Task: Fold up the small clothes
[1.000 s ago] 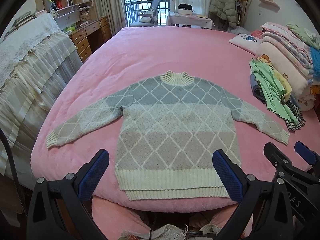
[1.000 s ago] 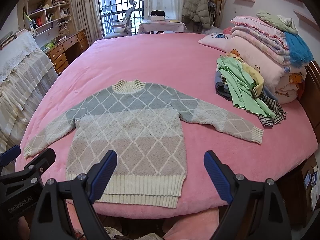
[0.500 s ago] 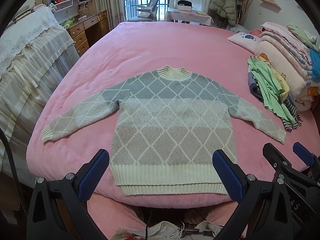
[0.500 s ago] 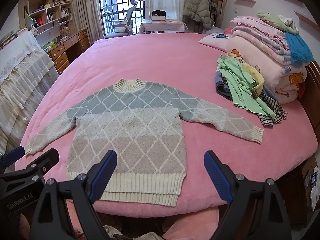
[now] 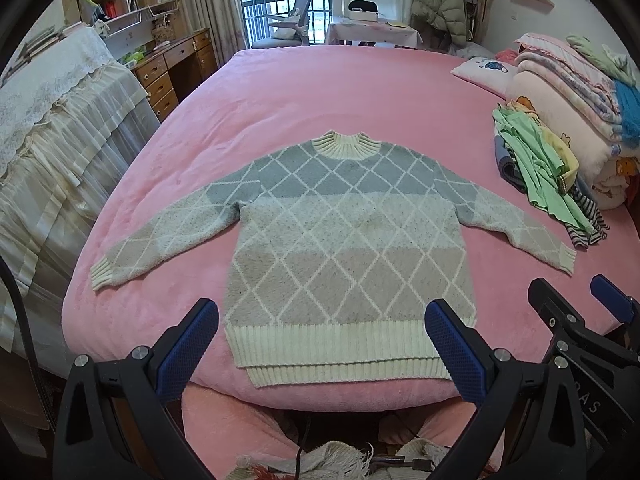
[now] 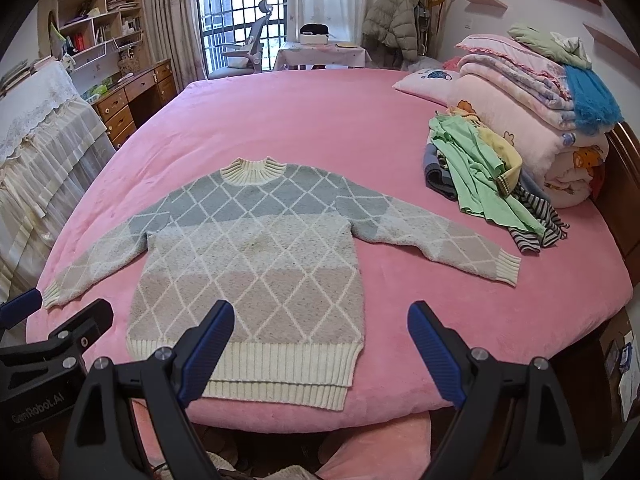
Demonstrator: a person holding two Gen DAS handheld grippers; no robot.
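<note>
A small knitted sweater (image 5: 344,240) with grey, cream and beige bands and a white diamond pattern lies flat, face up, on the pink bed (image 5: 340,92), sleeves spread to both sides, cream hem at the near edge. It also shows in the right wrist view (image 6: 256,256). My left gripper (image 5: 320,344) is open and empty, held just before the hem. My right gripper (image 6: 320,348) is open and empty, over the hem's right corner. The right gripper shows at the right edge of the left wrist view (image 5: 580,320); the left gripper shows at the left edge of the right wrist view (image 6: 56,332).
A heap of loose clothes (image 6: 488,176) lies on the bed's right side beside stacked folded blankets (image 6: 532,92) and a pillow (image 5: 484,72). A lace-covered piece of furniture (image 5: 48,128) stands left of the bed, a wooden desk (image 5: 172,68) behind it.
Both grippers have drawn back a little and risen; the sweater sits slightly farther and higher in both views. The sweater itself has not moved. Both grippers stay open.
</note>
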